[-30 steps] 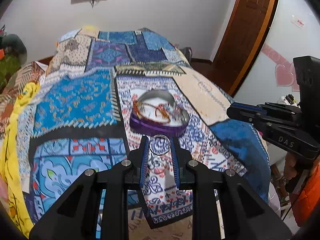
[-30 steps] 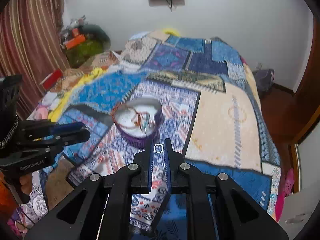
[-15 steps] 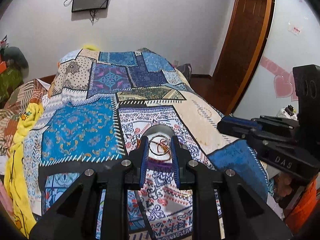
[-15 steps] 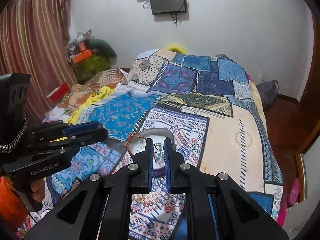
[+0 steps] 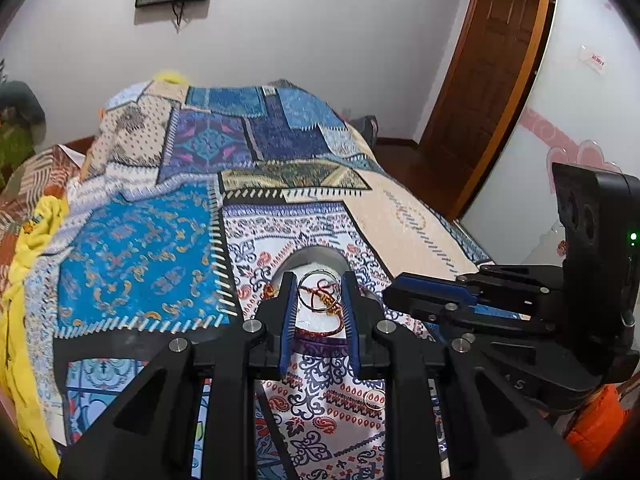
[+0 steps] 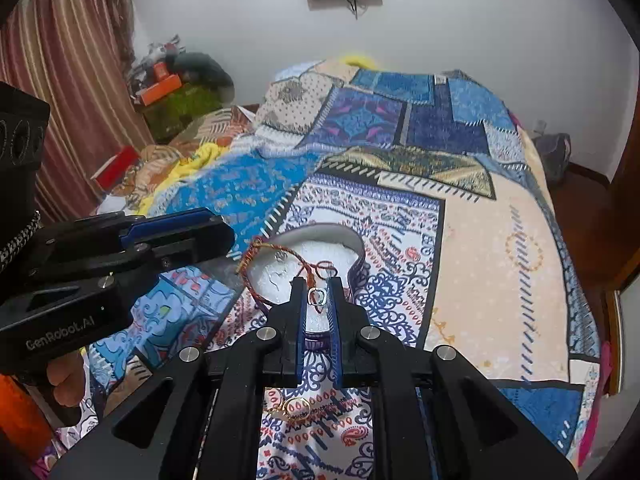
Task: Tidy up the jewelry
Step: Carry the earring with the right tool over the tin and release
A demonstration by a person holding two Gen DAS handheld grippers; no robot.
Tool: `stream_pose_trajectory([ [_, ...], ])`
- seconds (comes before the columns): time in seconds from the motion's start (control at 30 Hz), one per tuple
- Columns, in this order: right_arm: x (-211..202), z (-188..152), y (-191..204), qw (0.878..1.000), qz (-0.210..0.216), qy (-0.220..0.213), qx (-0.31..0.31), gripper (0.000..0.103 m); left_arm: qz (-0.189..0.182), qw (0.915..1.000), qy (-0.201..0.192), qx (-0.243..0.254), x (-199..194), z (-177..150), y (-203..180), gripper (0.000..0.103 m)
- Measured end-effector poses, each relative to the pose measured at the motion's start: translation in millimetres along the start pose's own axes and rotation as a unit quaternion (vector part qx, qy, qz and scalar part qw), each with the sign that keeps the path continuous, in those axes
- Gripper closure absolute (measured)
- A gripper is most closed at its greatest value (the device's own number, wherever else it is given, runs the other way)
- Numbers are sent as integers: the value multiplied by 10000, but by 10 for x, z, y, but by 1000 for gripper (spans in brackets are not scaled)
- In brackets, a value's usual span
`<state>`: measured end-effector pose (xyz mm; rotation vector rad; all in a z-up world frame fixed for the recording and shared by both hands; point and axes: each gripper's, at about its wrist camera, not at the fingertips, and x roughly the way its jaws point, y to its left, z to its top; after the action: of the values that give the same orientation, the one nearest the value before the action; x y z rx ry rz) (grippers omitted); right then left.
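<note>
- Left wrist view:
- Closed left gripper (image 5: 319, 295) on thin silver bangle (image 5: 319, 290), hoop pinched edge to edge between blue fingers (image 5: 289, 316).
- Held that hoop in line with heart-shaped jewelry box (image 5: 316, 257), white lining and purple wall showing behind and under jaws.
- Saw red-and-gold thread bracelet (image 5: 322, 300) through hoop, lying inside box.
- Noted gold ring (image 5: 374, 399) loose on patchwork bedspread (image 5: 136, 248), near camera, outside box.
- Found right gripper (image 5: 390, 289) just beside, entering from right at box rim.
- Right wrist view:
- Nearly shut right gripper (image 6: 318, 297) on small silver ring (image 6: 318, 297), narrow gap filled by it.
- Placed ring over near edge of jewelry box (image 6: 356, 246), thread bracelet (image 6: 276, 254) draped on far rim, small silver piece on white lining.
- Spotted gold ring (image 6: 298, 406) with fine chain loose on bedspread (image 6: 500, 248) below jaws.
- Saw left gripper (image 6: 224, 236) at left, tips by box rim.
- Judged step: dropping both held pieces into box.
- Advised lowering each close to lining before opening, since light hoops would likely bounce or roll off rim.
- Advised releasing one at a time, keeping tips apart so neither tool knocks the other.
- Advised clearing thread bracelet to avoid snagging.
- Reckoned loose gold items still left to collect.
</note>
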<state>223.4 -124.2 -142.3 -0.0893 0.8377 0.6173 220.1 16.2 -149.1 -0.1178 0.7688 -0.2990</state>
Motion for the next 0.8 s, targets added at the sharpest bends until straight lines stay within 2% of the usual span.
stream_pose_trajectory([
  [0.43, 232, -17, 7, 9992, 75, 356, -146, 94, -164, 9988, 442, -117, 365, -63, 94, 82],
  [0.8, 307, 1, -9, 9988, 63, 443, -199, 94, -211, 9984, 497, -175, 412, -59, 125, 82],
])
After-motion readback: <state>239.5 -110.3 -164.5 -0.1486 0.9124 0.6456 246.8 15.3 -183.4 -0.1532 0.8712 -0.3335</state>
